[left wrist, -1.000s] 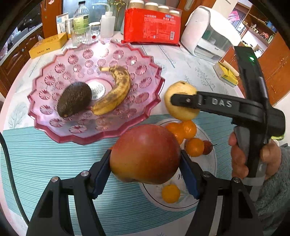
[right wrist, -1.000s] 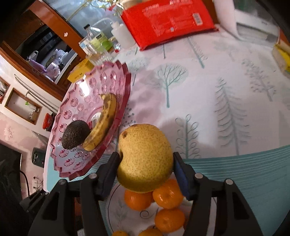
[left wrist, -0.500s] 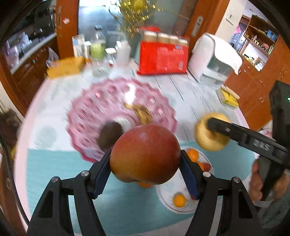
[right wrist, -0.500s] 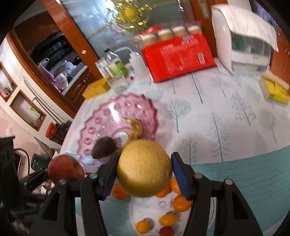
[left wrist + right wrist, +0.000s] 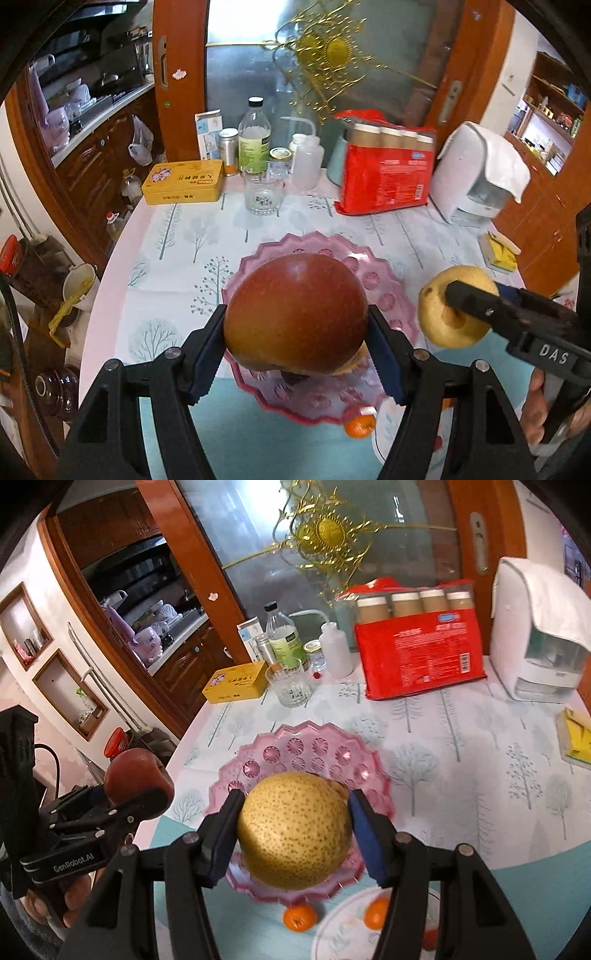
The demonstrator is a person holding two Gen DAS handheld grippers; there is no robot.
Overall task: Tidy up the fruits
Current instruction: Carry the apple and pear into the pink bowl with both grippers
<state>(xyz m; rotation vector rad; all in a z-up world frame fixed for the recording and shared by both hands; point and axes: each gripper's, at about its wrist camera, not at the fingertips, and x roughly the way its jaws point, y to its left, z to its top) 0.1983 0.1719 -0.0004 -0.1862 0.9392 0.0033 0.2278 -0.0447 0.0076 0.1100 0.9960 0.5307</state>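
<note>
- The left gripper point(image 5: 297, 347) has its jaws clamped on a red apple point(image 5: 295, 314), one blue pad pressed to each flank; the apple hangs in the air above the pink glass dish point(image 5: 384, 284).
- The right gripper point(image 5: 293, 832) has its jaws clamped on a speckled yellow pear point(image 5: 293, 829), also held aloft over the pink glass dish.
- From the left wrist camera, the pear sits at 3 o'clock of the apple, near it but apart.
- From the right wrist camera, the apple shows at 9 o'clock of the pear.
- Small oranges point(image 5: 300, 915) lie at 6 o'clock of the dish, one just off the white plate point(image 5: 343, 934), another on it.
- At 12 o'clock on the tabletop point(image 5: 461, 746) stand a drinking glass point(image 5: 263, 195), a yellow tin point(image 5: 183, 181) and a red package point(image 5: 386, 179).
</note>
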